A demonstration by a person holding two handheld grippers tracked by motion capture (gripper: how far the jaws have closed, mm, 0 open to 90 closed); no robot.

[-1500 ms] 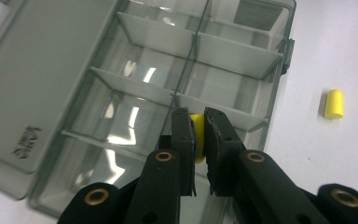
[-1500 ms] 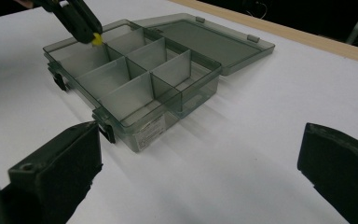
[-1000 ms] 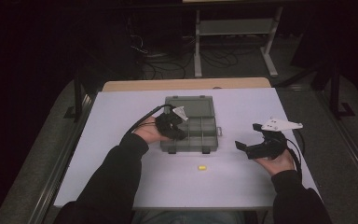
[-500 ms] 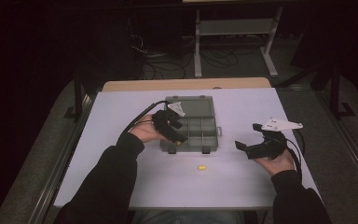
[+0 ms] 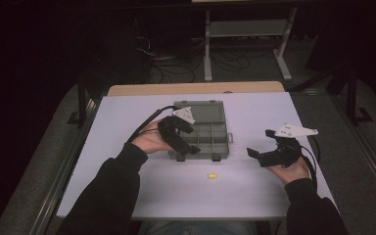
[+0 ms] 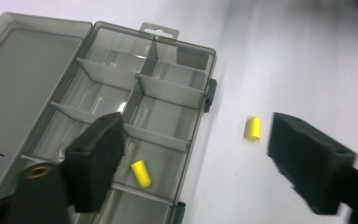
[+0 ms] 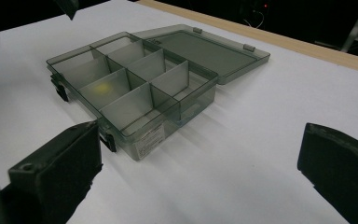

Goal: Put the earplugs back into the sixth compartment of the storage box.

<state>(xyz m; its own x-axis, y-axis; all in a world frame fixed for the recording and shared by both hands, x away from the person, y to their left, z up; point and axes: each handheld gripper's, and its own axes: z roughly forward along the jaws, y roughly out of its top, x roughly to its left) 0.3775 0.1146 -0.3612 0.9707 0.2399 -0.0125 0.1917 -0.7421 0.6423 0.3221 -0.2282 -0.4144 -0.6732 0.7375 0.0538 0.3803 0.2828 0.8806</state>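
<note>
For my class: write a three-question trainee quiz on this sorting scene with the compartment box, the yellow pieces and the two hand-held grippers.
1. True or false: the box's lid is shut.
2. How many yellow pieces are there, and where?
3. Which gripper is above the box? A left, B right.

Key
1. False: the compartment box has its lid folded open.
2. Two: one yellow piece in a compartment, one yellow piece on the table.
3. A: the left gripper; the right gripper is off to the side.

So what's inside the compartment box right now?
One yellow earplug lies in a compartment of the open grey box. The other visible compartments look empty, though the left claw covers part of the near ones.
</note>
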